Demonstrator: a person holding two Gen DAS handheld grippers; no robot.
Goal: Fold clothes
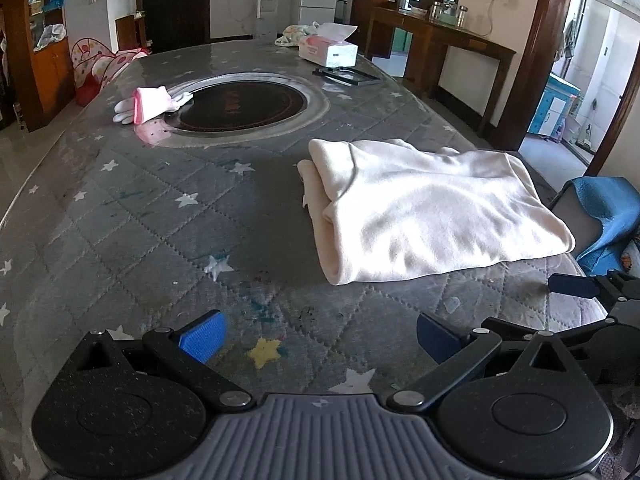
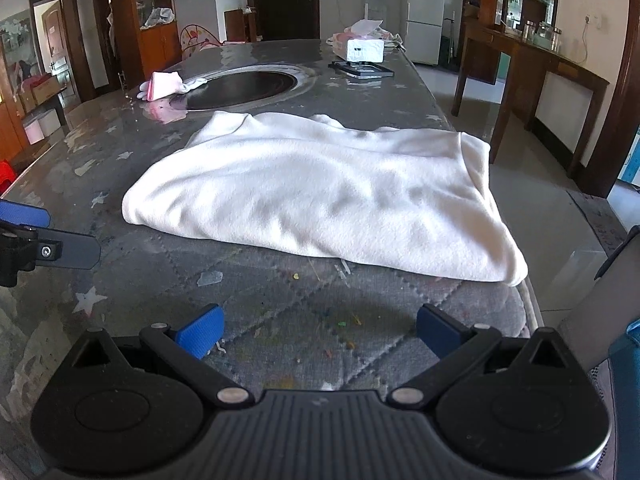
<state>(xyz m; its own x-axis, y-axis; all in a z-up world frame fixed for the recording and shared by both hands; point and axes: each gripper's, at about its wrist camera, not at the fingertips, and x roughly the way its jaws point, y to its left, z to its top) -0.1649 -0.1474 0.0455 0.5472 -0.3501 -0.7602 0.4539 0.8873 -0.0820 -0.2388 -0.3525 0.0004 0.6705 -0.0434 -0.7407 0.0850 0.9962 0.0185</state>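
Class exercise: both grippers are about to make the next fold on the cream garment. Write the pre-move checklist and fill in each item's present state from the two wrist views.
1. Left gripper open and holding nothing: ok.
2. Right gripper open and holding nothing: ok.
3. Cream garment lies folded and flat on the quilted table, no gripper touching it: ok.
4. Garment fully on the table: not ok, its near right corner reaches the table's edge.
5. Fold area free of other things: ok, the pink-cuffed gloves and tissue box lie farther back.
6. Layers underneath lined up evenly: cannot tell.
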